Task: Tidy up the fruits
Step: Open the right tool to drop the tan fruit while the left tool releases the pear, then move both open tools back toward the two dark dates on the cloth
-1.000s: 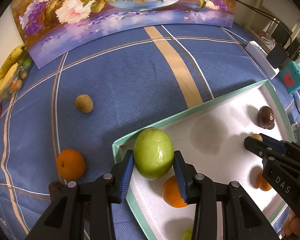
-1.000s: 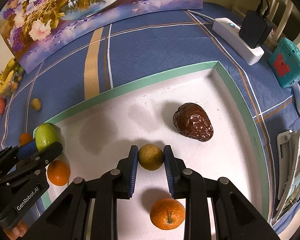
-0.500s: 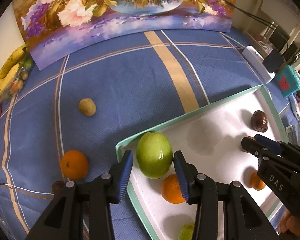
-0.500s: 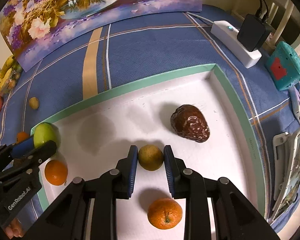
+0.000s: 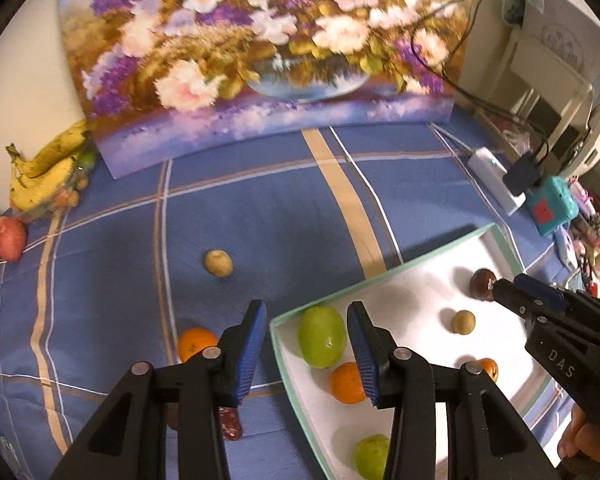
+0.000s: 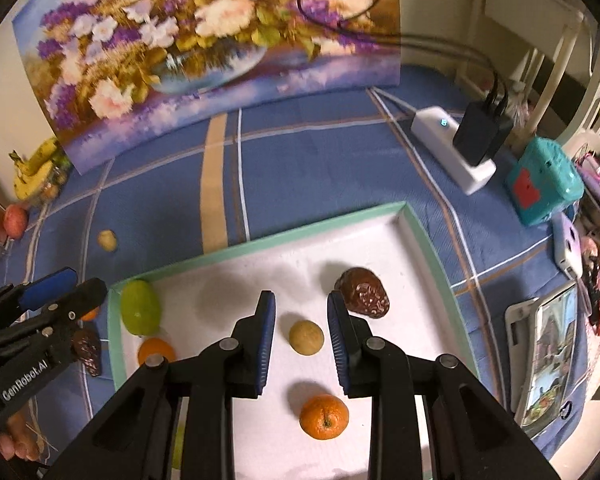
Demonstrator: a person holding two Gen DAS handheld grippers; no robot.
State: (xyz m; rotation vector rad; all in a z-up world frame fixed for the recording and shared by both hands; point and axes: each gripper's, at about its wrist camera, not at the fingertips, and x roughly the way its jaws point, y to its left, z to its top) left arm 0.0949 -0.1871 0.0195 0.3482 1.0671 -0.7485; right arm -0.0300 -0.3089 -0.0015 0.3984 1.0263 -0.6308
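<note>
A white tray with a green rim point(image 5: 332, 300) point(image 6: 260, 246) lies on the blue cloth. In it lie a green apple point(image 5: 321, 336) point(image 6: 140, 312), oranges point(image 5: 346, 382) point(image 6: 324, 416), a small tan fruit point(image 6: 306, 337) point(image 5: 463, 321), a dark brown fruit point(image 6: 364, 292) and a small green fruit point(image 5: 370, 456). My left gripper point(image 5: 306, 354) is open above the apple, apart from it. My right gripper point(image 6: 302, 340) is open above the tan fruit, apart from it.
On the cloth outside the tray lie a tan fruit point(image 5: 218, 263), an orange point(image 5: 196, 343) and a dark red fruit point(image 5: 230, 424). Bananas point(image 5: 40, 176) and a red fruit point(image 5: 9, 238) sit far left. A flower painting point(image 5: 260, 60), power strip point(image 6: 452, 148) and teal box point(image 6: 544, 180) stand behind.
Both grippers opened, let go of the apple and the tan fruit, and lifted up and back from the tray. Both fruits stay in the tray.
</note>
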